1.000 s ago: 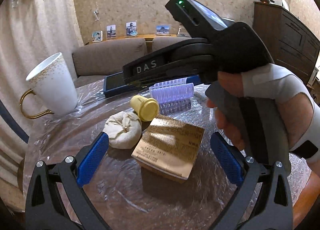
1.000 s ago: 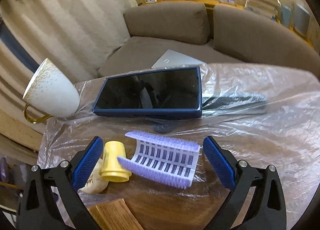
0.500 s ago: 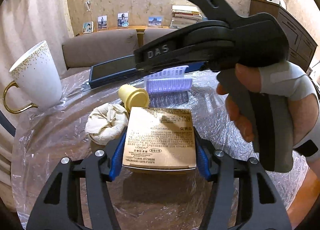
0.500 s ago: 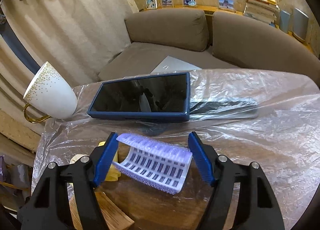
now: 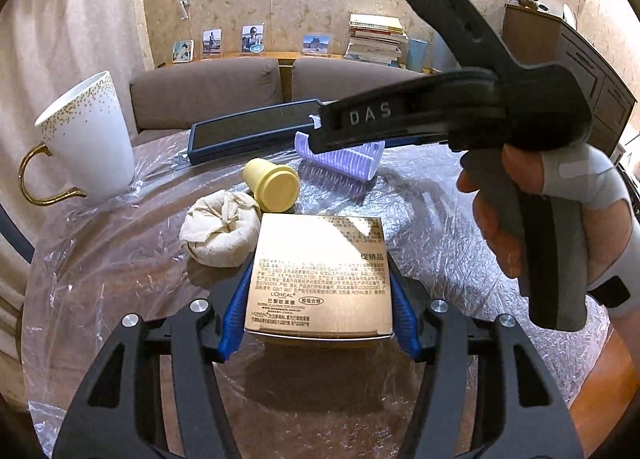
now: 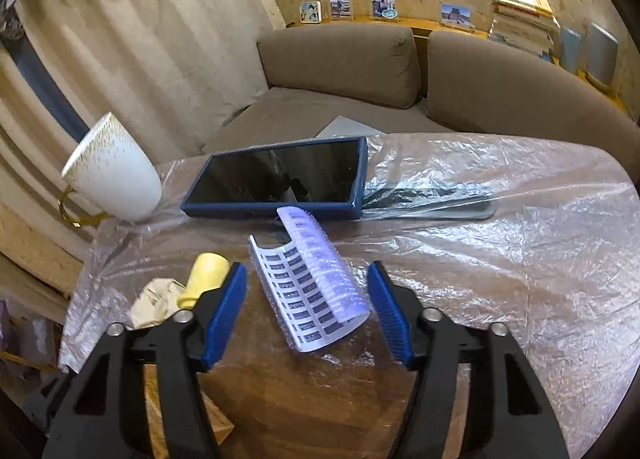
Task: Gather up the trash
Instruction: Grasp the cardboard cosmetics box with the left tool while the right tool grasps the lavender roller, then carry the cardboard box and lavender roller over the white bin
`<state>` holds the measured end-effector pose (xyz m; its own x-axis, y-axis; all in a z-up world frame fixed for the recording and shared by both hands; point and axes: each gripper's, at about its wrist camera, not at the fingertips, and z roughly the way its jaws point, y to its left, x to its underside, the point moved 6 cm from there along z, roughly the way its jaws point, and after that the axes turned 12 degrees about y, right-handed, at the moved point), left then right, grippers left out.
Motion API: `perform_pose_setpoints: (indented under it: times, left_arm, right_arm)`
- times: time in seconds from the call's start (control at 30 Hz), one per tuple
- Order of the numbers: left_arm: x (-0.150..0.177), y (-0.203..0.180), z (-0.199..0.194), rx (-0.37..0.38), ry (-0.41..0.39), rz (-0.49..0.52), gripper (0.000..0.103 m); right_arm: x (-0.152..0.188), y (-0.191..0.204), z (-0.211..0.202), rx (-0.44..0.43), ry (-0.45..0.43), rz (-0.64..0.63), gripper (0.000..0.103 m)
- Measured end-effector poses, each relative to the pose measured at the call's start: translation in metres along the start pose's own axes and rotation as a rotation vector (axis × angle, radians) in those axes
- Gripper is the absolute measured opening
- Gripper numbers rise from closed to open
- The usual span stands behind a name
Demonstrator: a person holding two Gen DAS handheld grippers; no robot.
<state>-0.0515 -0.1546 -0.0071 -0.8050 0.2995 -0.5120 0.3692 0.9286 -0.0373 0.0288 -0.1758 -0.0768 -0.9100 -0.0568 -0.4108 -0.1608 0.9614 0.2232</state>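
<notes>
Left wrist view: we see the left hand-held gripper (image 5: 318, 301) clamped on a gold cardboard box (image 5: 320, 279), its blue pads pressed flat against both sides. A second ago these jaws stood wide with the box lying loose ahead of them — now the box is gripped, though we cannot tell whether it has left the tabletop (image 5: 120, 279), which is wrapped in clear plastic film. Taking the box as our landmark: a crumpled paper wad (image 5: 220, 233) touches its far left corner, a pale yellow cap (image 5: 274, 185) lies just beyond it, and a curved purple hair roller piece (image 5: 340, 159) lies farther beyond, partly hidden under the right hand-held gripper (image 5: 440, 119), which a hand (image 5: 516, 219) holds above the tabletop. A white mug (image 5: 88, 139) stands well to the far left.

Right wrist view: the right hand-held gripper (image 6: 306, 311) has the purple roller piece (image 6: 316, 279) between its blue pads. The jaws are closing, far narrower than a second ago, yet a gap shows on both sides — nothing is gripped. The roller has swung to lie lengthwise between them. Beyond it rests a dark tablet (image 6: 280, 183).

We judge one piece of trash secured and a second about to be; the cap and wad remain.
</notes>
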Motion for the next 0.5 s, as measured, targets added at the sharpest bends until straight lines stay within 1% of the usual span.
perform_pose_setpoints:
  times: [0.07,0.17,0.2,0.3,0.37,0.5]
  left_arm:
    - [-0.002,0.003,0.001,0.0,-0.001,-0.006,0.06]
    - [-0.002,0.006,0.0,0.001,-0.002,-0.015,0.06]
    - [-0.002,0.006,0.0,0.0,-0.001,-0.016,0.06]
    - [-0.001,0.006,0.001,-0.002,0.006,-0.015,0.06]
    - [0.0,0.006,0.002,-0.001,0.009,-0.02,0.06]
    - [0.003,0.01,0.002,0.0,0.012,-0.036,0.06]
  right_arm:
    - [0.0,0.003,0.0,0.001,-0.001,-0.022,0.07]
    - [0.0,0.007,0.005,0.057,0.004,-0.08,0.07]
    - [0.001,0.008,0.008,0.072,0.019,-0.098,0.067]
    - [0.003,0.009,0.014,0.078,0.046,-0.116,0.047]
    - [0.005,0.008,0.011,0.07,0.031,-0.104,0.046]
    - [0.012,0.007,-0.004,0.013,0.007,-0.089,0.044]
